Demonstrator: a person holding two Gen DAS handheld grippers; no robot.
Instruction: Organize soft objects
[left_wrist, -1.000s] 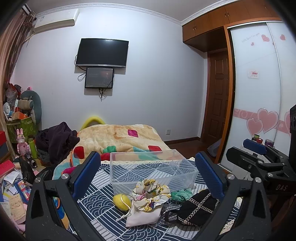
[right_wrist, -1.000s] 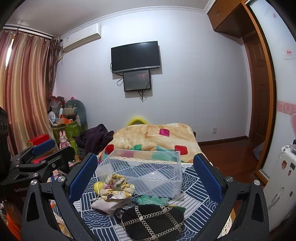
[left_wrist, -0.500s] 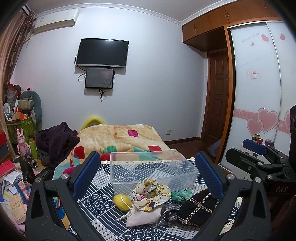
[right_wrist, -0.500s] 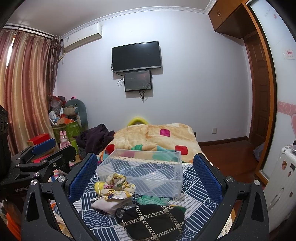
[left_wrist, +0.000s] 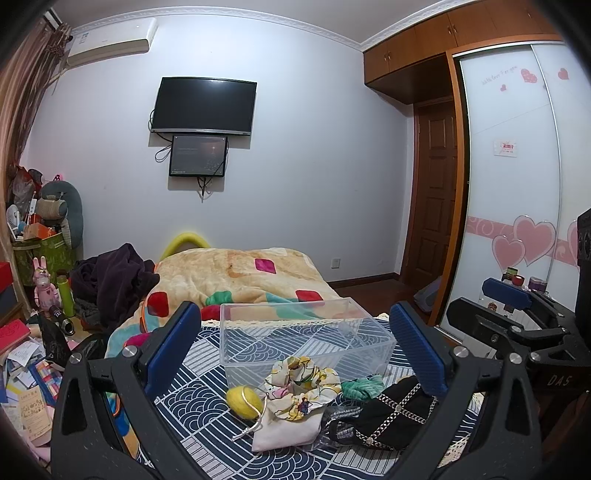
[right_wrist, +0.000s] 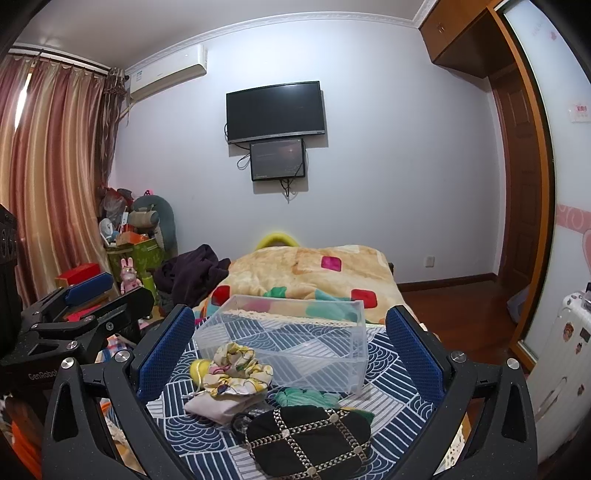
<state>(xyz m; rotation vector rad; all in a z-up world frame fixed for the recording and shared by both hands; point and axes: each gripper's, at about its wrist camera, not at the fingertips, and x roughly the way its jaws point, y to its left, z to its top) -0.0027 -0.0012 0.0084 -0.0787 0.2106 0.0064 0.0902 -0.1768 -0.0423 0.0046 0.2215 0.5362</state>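
A clear plastic box (left_wrist: 303, 341) (right_wrist: 288, 347) stands empty on a table with a navy patterned cloth (left_wrist: 207, 432). In front of it lie a floral scrunchie (left_wrist: 303, 378) (right_wrist: 236, 369), a yellow ball (left_wrist: 243, 400), a white drawstring pouch (left_wrist: 284, 430), a green scrunchie (left_wrist: 360, 387) (right_wrist: 306, 398) and a black chain-pattern pouch (left_wrist: 391, 421) (right_wrist: 310, 439). My left gripper (left_wrist: 295, 350) is open and empty above the pile. My right gripper (right_wrist: 291, 354) is open and empty, with the black pouch nearest it.
A bed with a patchwork blanket (left_wrist: 236, 277) lies behind the table. Dark clothes (left_wrist: 110, 280) and clutter sit at the left. A wardrobe with sliding doors (left_wrist: 517, 184) and a door stand at the right. The other gripper (left_wrist: 517, 321) shows at the right edge.
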